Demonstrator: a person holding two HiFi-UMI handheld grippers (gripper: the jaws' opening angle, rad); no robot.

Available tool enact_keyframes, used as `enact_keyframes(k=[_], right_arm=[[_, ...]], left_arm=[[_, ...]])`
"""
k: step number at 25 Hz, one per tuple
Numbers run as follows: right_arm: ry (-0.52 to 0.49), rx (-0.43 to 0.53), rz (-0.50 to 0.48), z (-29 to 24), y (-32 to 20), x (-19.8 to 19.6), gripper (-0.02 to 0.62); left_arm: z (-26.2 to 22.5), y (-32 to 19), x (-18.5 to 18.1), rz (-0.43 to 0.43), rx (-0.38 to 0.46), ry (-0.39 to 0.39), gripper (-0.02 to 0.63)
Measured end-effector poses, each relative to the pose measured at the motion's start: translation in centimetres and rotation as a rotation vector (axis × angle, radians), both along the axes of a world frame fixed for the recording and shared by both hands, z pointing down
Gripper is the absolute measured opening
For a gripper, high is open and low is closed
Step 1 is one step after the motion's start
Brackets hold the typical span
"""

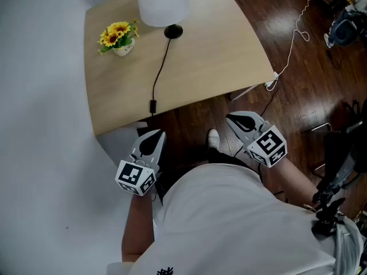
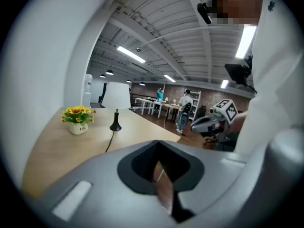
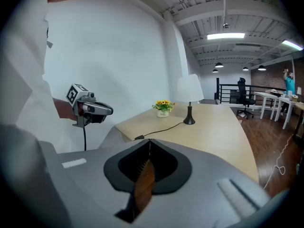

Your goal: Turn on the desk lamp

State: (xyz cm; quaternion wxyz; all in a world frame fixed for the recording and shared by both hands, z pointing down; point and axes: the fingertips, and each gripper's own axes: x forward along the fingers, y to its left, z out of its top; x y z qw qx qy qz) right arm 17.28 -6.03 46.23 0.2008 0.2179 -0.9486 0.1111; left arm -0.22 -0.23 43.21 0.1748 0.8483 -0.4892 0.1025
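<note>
Shirt [image 1: 229, 222]: white, loose, small black print at the front.
Shoe [image 1: 213, 137]: white, rounded toe.
Left gripper [image 1: 153, 139]: grey-white shell tapering to a point, black lining inside; black cable [image 3: 84, 137] beneath.
Right gripper [image 1: 236, 121]: same grey-white shell, black lining.
Marker cubes [image 1: 136, 178]: white, black square patterns, one per gripper.

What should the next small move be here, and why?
Probably ease the left hand-held gripper forward to the inline switch on the lamp cord. Both it and the right hand-held gripper hang shut and empty short of the desk, and that switch lies near the desk's near edge, closest to the left one.
</note>
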Motion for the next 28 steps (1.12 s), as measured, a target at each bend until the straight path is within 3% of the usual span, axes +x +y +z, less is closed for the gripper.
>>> enact_keyframes(k=[4, 12, 17, 28], right_arm=[[0.011, -0.022, -0.032, 0.9, -2.4, 1.1, 0.005], [0.015, -0.025, -0.067, 1.2, -8.0, -3.3, 0.003], [0.028, -0.032, -0.098, 2.5, -8.4, -7.9, 0.003], [0.146, -0.102, -0.318, 9.9, -6.3, -21.0, 0.003]], left_arm=[[-0.7, -2.2, 1.2, -0.051, -0.003, 0.008, 0.018], [-0.4, -6.6, -1.8, -0.058, -0.017, 0.029, 0.018], [-0.9, -8.3, -4.8, -0.048, 0.009, 0.033, 0.018], [0.4, -8.8, -11.0, -0.015, 0.001, 0.056, 0.018]])
